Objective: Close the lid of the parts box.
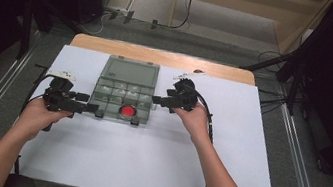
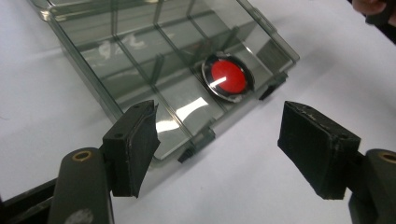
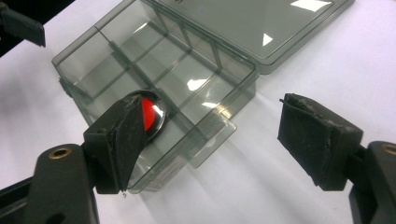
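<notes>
On the white counter (image 1: 143, 161), smoky transparent plastic compartment box (image 1: 124, 89) lid open, round red metal-rimmed disc (image 1: 127, 112) in near compartment, left claw (image 1: 96, 110) and right claw (image 1: 156, 100) both spread apart, flanking box, holding nothing.

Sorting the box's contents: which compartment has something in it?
The front-row compartment nearest the person, third from the box's left: it alone holds a red disc.

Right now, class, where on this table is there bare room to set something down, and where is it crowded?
Free: the white sheet between the forearms, near of the compartment box, and the stretch right of the right gripper. Crowded: the box's sides, where the left gripper and right gripper flank it.
</notes>
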The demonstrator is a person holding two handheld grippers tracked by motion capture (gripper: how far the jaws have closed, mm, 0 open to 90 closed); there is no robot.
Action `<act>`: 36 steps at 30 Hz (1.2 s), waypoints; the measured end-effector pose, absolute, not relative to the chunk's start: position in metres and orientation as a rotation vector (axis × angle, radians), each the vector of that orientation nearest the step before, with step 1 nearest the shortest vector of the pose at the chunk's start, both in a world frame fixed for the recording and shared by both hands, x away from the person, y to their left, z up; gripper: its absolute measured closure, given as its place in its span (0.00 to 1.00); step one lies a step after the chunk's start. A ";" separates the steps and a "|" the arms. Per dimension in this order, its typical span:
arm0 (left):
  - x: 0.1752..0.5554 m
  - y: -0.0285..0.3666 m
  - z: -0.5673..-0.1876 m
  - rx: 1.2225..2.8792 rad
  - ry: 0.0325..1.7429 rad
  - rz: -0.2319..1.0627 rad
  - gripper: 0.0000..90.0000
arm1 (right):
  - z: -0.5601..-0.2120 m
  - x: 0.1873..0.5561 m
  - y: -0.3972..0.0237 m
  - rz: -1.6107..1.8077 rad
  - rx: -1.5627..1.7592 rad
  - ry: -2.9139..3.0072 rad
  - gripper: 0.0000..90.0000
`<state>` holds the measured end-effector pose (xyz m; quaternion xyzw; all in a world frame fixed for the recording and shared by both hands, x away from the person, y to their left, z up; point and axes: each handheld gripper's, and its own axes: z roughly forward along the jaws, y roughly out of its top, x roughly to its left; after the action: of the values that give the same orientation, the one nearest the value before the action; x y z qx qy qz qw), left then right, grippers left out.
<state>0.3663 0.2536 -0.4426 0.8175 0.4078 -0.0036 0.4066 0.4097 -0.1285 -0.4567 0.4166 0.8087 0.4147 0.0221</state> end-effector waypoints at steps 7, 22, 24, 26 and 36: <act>0.382 0.253 -0.440 2.068 1.047 0.005 0.31 | -0.457 0.415 -0.127 1.293 1.314 2.475 0.26; 0.416 0.251 -0.435 2.048 1.066 0.016 0.32 | -0.458 0.436 -0.126 1.276 1.337 2.472 0.27; 0.421 0.250 -0.434 2.035 1.078 0.013 0.32 | -0.457 0.439 -0.126 1.280 1.344 2.466 0.27; 0.426 0.250 -0.433 2.018 1.089 -0.004 0.32 | -0.456 0.442 -0.126 1.282 1.348 2.461 0.27; 0.448 0.247 -0.434 2.016 1.130 0.020 0.32 | -0.459 0.451 -0.126 1.279 1.405 2.451 0.27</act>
<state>0.4476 0.2466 -0.4341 0.7983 0.4473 0.0080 0.4033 0.4509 -0.1260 -0.4595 0.4529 0.7902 0.4124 0.0202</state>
